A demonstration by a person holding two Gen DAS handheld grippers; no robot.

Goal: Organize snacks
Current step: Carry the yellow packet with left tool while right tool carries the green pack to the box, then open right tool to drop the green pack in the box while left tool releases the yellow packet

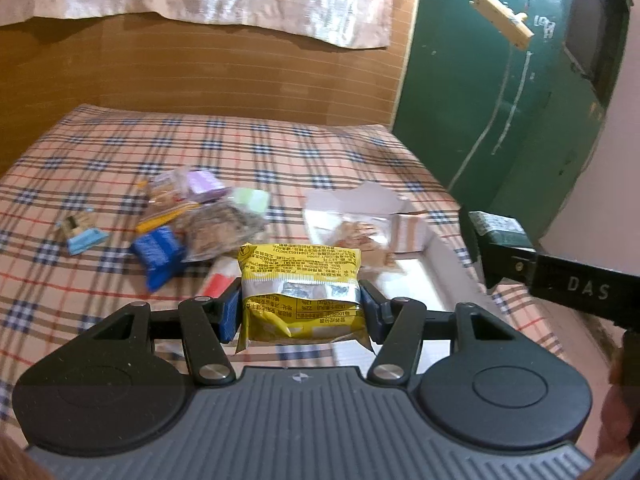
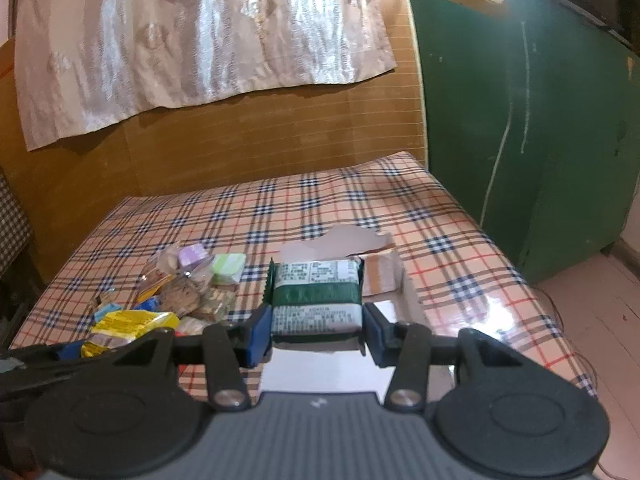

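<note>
The worktop [image 1: 280,152], under a beige, blue and red plaid cloth, stands against a wood-panelled wall with a pale patterned curtain [image 2: 200,32] above it; a green cabinet [image 1: 500,100] stands off its far right corner. Toward the right edge sits an open white cardboard box [image 1: 404,232] with torn flaps, already holding at least one clear-wrapped snack, so the sorting looks partly done. A loose pile of snacks [image 1: 200,216], in purple, pale green, blue and clear wrappers, lies near the middle toward the left edge and is still to be moved.

The left gripper [image 1: 300,312] has its fingers clamped on a yellow snack pack [image 1: 300,280], held above the near part of the worktop between the pile and the box. The right gripper [image 2: 318,328] has its fingers narrowed on a green-and-white snack pack [image 2: 316,296], held up in front of the box. Both packs are probably bound for the box.
</note>
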